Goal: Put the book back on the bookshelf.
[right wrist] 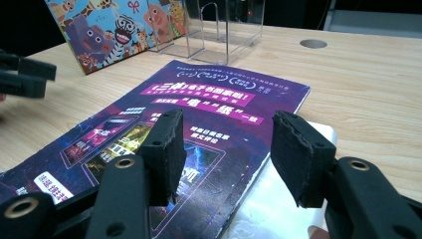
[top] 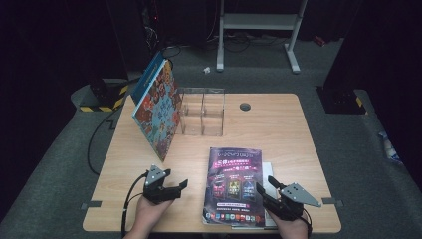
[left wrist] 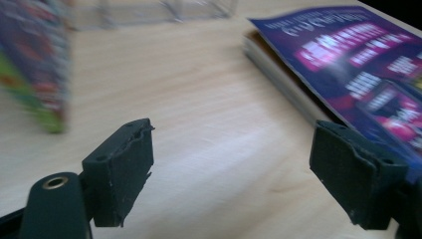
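Clear 2-compartment holder [top: 202, 112] empty, picture book [top: 158, 104] leaning against it, magazine [top: 234, 185] flat, both claws spread

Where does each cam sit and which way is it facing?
High view: above the person's side, looking forward and down on the table; both hands, left gripper and right gripper show.
Left gripper view: rides the left gripper, facing across bare wood toward the purple magazine; jaws apart.
Right gripper view: rides the right gripper, over the magazine, facing the clear holder.
All share the magazine.
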### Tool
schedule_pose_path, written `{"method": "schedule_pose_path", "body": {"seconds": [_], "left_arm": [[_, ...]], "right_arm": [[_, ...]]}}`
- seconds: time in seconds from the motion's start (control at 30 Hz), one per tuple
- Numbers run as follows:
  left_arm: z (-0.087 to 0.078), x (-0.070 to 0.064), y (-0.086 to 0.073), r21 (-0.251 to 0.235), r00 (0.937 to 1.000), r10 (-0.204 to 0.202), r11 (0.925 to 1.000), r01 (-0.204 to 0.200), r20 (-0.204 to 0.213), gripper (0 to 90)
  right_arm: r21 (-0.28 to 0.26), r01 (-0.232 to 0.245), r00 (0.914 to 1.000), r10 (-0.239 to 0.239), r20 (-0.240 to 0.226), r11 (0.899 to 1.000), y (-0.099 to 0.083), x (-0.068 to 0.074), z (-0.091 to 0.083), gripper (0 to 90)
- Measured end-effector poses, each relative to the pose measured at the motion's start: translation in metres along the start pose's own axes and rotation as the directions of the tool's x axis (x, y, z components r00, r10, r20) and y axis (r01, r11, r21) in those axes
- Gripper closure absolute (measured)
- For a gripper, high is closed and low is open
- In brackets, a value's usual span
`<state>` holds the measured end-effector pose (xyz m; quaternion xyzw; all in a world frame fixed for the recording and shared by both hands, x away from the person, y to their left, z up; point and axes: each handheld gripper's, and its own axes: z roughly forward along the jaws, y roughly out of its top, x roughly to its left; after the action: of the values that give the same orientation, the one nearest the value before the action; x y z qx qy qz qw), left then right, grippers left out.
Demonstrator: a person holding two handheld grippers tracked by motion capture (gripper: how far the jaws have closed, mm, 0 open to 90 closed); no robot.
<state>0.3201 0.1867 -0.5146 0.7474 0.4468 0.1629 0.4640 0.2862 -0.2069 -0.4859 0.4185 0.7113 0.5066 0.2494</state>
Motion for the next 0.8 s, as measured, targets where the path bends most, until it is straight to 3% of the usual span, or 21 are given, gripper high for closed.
{"method": "schedule_pose_path", "body": {"seconds": [0.13,0.27,0.3,0.33,0.37,0.47,0.5,0.63,0.8], "left_arm": [[0.010,-0.026,0.002,0.019,0.9965,0.013,0.9997,-0.015,0.082,22.3],[0.021,-0.050,0.003,0.036,0.9910,0.043,0.9982,-0.048,0.127,25.6],[0.023,-0.054,0.003,0.037,0.9903,0.054,0.9975,-0.059,0.128,26.3],[0.026,-0.062,0.002,0.015,0.9911,0.007,0.9999,-0.009,0.133,27.2],[0.028,-0.065,0.001,0.017,0.9914,0.014,0.9997,-0.016,0.130,28.8],[0.032,-0.071,0.000,0.051,0.9906,0.057,0.9967,-0.063,0.124,30.6],[0.032,-0.071,0.000,0.072,0.9869,0.112,0.9900,-0.121,0.116,31.4],[0.033,-0.074,-0.001,0.074,0.9848,0.134,0.9870,-0.143,0.110,33.7],[0.036,-0.081,-0.003,0.091,0.9769,0.201,0.9740,-0.208,0.072,34.8]], "right_arm": [[0.003,0.007,1.0000,-0.007,0.002,1.000,0.000,0.001,0.000,46.3],[0.008,0.010,0.9999,-0.010,0.006,1.000,0.000,0.001,0.000,45.0],[0.010,0.013,0.9999,-0.013,0.006,1.000,0.001,0.001,0.000,44.4],[0.018,0.014,0.9999,-0.014,0.007,1.000,0.001,0.001,-0.001,43.6],[0.025,0.020,0.9998,-0.021,0.008,0.999,0.001,0.002,-0.001,42.8],[0.063,0.017,0.9999,-0.017,0.001,0.998,0.003,0.003,-0.001,40.0],[0.075,0.022,0.9997,-0.022,0.005,0.997,0.003,0.003,-0.001,39.3],[0.119,0.011,0.9997,-0.013,0.020,0.993,0.006,0.003,0.001,37.5],[0.183,-0.013,0.9992,0.006,0.039,0.983,0.010,0.007,0.008,34.8]]}}
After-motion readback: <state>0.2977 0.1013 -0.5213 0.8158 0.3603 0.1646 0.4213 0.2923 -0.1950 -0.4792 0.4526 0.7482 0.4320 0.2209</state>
